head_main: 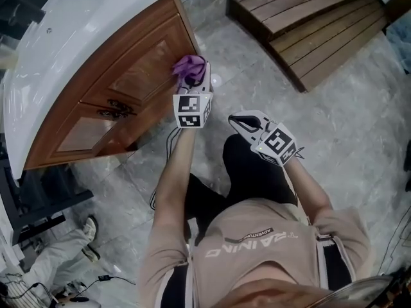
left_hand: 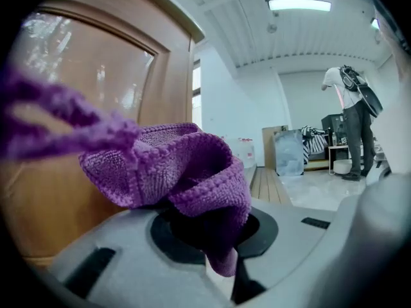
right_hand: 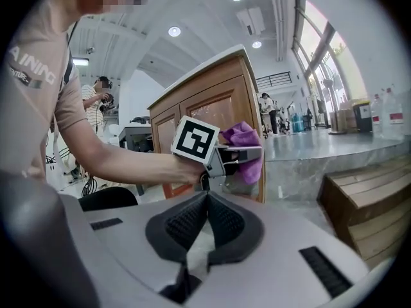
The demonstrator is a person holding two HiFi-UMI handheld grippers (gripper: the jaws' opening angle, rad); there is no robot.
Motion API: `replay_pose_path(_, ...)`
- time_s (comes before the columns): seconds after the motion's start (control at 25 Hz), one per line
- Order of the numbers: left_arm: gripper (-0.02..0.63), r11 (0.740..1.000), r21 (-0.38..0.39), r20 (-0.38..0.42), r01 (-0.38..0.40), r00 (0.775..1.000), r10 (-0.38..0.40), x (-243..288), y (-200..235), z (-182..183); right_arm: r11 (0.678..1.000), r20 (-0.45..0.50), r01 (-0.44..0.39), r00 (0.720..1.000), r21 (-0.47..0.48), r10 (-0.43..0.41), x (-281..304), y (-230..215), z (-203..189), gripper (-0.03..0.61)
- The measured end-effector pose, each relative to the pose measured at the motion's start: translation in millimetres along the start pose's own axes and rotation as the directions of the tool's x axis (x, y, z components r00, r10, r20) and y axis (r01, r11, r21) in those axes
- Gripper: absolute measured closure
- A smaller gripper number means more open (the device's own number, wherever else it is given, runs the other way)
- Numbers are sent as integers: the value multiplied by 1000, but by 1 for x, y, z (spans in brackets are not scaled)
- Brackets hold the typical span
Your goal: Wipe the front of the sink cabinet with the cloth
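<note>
The wooden sink cabinet [head_main: 115, 101] stands under a white basin, its panelled doors facing me. My left gripper [head_main: 192, 76] is shut on a purple cloth [head_main: 188, 66], which it holds against the cabinet's right-hand door near the corner. In the left gripper view the cloth [left_hand: 173, 172] bunches over the jaws, right beside the door panel [left_hand: 77, 108]. My right gripper [head_main: 239, 122] hangs above my lap, away from the cabinet, shut with nothing in it. The right gripper view shows its pads [right_hand: 189, 222] pressed together, with the left gripper [right_hand: 247, 154] and cloth [right_hand: 245, 140] ahead.
Wooden steps [head_main: 308, 24] lie on the marble floor at the upper right. The white basin top [head_main: 70, 24] overhangs the cabinet. An ornate metal handle [head_main: 115, 111] sits between the doors. A person's feet [head_main: 87, 236] and cables lie at the lower left.
</note>
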State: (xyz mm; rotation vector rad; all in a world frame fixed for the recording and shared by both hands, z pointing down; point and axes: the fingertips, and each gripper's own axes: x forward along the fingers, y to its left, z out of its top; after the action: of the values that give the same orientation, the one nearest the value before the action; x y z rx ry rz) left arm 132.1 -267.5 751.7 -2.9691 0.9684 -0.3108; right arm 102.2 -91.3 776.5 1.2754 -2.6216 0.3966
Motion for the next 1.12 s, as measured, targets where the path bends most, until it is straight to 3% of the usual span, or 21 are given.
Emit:
replay_pose_path(0.24, 563, 980, 10, 1, 197, 980, -197, 19, -47, 12, 1000, -7, 24, 1000, 0, -24, -17, -8, 1, 566)
replay_pose_path(0.52, 563, 974, -21, 66, 226, 972, -225, -26, -64, 51, 999, 5, 32, 999, 17, -32, -11, -23, 3, 566)
replay_pose_path(0.64, 563, 978, -41, 82, 205, 976, -201, -58, -66, 57, 1000, 12, 7, 1000, 21, -7, -3, -16, 5, 566)
replay_pose_path(0.8, 563, 992, -4, 130, 123, 984, -122, -104, -53, 75, 999, 16, -44, 999, 15, 44, 19, -5, 12, 566)
replay_pose_path(1.12, 563, 997, -59, 106, -51, 993, 57, -181, -9, 46, 989, 45, -141, 989, -44, 143, 71, 27, 36, 566)
